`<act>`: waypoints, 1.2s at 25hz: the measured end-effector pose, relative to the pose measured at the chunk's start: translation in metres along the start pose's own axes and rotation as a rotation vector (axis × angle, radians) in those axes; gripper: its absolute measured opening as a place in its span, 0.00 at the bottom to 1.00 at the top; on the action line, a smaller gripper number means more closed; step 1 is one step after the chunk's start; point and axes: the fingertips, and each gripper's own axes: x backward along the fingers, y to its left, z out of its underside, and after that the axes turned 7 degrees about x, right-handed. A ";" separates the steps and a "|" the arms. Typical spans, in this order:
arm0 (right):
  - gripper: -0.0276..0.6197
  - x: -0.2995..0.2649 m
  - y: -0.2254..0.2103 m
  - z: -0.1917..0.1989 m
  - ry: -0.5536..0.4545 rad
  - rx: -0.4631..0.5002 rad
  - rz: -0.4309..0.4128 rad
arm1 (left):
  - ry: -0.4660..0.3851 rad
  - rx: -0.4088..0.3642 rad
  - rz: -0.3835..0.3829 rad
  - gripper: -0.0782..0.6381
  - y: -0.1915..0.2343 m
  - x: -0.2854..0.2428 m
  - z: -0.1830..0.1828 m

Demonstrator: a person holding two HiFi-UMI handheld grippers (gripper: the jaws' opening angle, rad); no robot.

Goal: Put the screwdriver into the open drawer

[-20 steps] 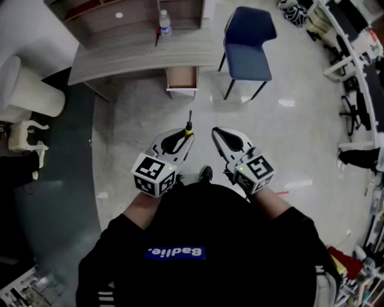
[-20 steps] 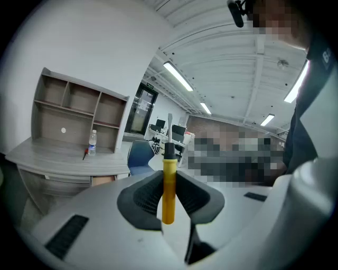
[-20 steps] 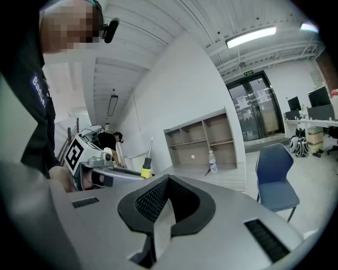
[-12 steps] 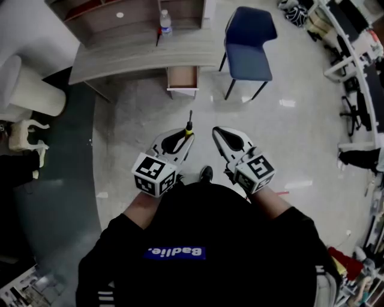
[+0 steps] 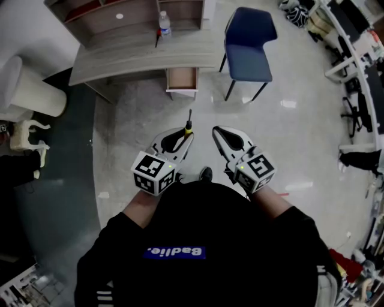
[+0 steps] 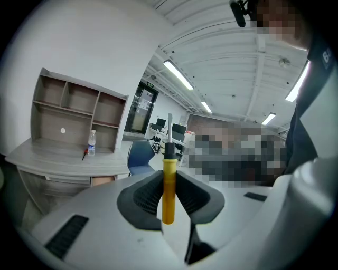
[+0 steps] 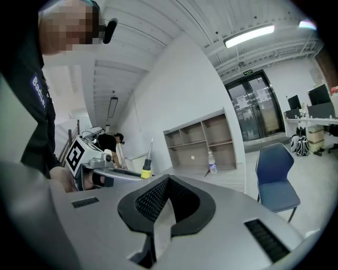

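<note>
The screwdriver [image 5: 188, 123] has a yellow handle [image 6: 168, 191], a black collar and a thin metal shaft that points away from me. My left gripper [image 5: 186, 134] is shut on the handle, with both ribbed pads pressing its sides [image 6: 168, 176]. The open drawer [image 5: 182, 78] juts out from under the grey desk [image 5: 120, 60], well beyond the screwdriver's tip. It shows as a tan front [image 6: 103, 180] in the left gripper view. My right gripper [image 5: 216, 130] hovers beside the left one over the floor. Its pads meet at the tips [image 7: 168, 178] and hold nothing.
A water bottle [image 5: 164, 23] and a small red item [image 5: 157, 39] stand on the desk in front of a shelf unit [image 5: 114, 18]. A blue chair [image 5: 248, 43] stands right of the drawer. White seats [image 5: 30, 90] lie at the left and office clutter at the right.
</note>
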 end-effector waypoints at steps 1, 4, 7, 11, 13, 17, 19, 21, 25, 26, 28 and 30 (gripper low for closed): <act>0.09 0.002 -0.003 -0.001 -0.003 0.004 -0.002 | -0.001 -0.002 -0.002 0.21 -0.002 -0.003 -0.001; 0.09 0.007 -0.014 -0.006 -0.011 0.011 -0.012 | -0.007 -0.009 -0.010 0.21 -0.007 -0.011 -0.007; 0.09 0.014 -0.026 -0.009 -0.017 0.014 -0.027 | -0.018 -0.013 -0.024 0.21 -0.013 -0.023 -0.012; 0.09 0.026 -0.047 -0.005 -0.019 0.007 -0.035 | -0.039 -0.006 -0.044 0.21 -0.023 -0.040 -0.013; 0.09 0.027 -0.057 -0.004 -0.020 -0.003 -0.032 | -0.041 -0.002 -0.049 0.21 -0.024 -0.048 -0.013; 0.09 0.020 -0.069 -0.002 -0.010 0.003 -0.038 | -0.035 0.009 -0.061 0.21 -0.014 -0.058 -0.015; 0.09 0.011 -0.075 -0.003 -0.006 0.002 -0.036 | -0.037 0.017 -0.062 0.21 -0.006 -0.063 -0.018; 0.09 -0.001 -0.082 -0.005 -0.003 0.004 -0.032 | -0.038 0.022 -0.057 0.21 0.005 -0.069 -0.022; 0.09 -0.029 -0.094 -0.006 0.011 0.009 -0.015 | -0.037 0.031 -0.045 0.21 0.034 -0.080 -0.032; 0.09 -0.038 -0.097 -0.006 0.017 0.006 -0.008 | -0.035 0.034 -0.043 0.21 0.043 -0.082 -0.036; 0.09 -0.057 -0.104 -0.009 0.026 -0.003 0.004 | -0.029 0.037 -0.041 0.21 0.064 -0.086 -0.046; 0.09 -0.079 -0.112 -0.015 0.026 -0.006 0.017 | -0.020 0.036 -0.039 0.21 0.086 -0.090 -0.056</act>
